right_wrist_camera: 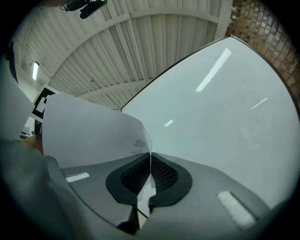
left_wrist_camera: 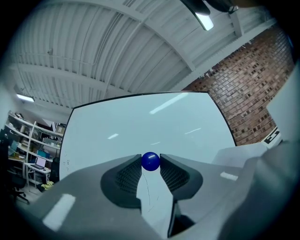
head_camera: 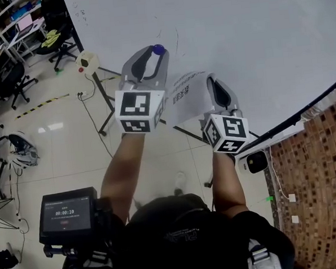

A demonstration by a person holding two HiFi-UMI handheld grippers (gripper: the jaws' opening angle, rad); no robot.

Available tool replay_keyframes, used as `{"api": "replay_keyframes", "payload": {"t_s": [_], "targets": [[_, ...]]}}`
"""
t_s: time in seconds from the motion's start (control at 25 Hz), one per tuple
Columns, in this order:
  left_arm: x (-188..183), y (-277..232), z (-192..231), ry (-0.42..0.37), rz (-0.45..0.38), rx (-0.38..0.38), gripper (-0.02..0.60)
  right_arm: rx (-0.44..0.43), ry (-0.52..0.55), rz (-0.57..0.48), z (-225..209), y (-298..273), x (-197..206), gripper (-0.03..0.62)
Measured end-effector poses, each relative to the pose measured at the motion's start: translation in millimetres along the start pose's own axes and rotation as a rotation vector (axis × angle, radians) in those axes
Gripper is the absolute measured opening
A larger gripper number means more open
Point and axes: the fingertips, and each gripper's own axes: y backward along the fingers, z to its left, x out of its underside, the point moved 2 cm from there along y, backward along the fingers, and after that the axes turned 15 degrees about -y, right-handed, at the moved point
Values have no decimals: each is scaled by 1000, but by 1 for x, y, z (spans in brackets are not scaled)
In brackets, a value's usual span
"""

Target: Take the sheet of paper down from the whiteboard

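While the person stands facing the whiteboard, both grippers are held up in front of its lower part, side by side.

Right gripper is clamped tight on the sheet of paper. The two ribbed pads meet with only the paper's edge pinched between them. From that pinch the sheet curls up and away from the board face, with the ribbed ceiling behind most of it rather than the board. There's a bit of print near the pinched corner, too small to read. From the head view the paper sits in front of the board's bottom edge, between the two grippers. Can't tell whether any part of it touches the board.

Left gripper isn't empty either. Its own view shows a small blue ball wedged right at the tips, a pad pressing on each side, with the board's surface filling the background behind it. So the jaws stand fairly wide, but they're gripping that ball.

Other stuff around the board: a brick wall just off its right end, black office chairs and shelves well off past its left end, and cables running across the shiny floor by the stand's legs. A small screen is mounted at the person's front, on the side away from the board.
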Motion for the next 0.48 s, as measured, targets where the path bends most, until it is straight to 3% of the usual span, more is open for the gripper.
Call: {"api": "replay_keyframes", "payload": {"t_s": [0.48], "targets": [[17,-16,-10,12,9,-3,123,19,44,31,-16,-10,16,14]]}}
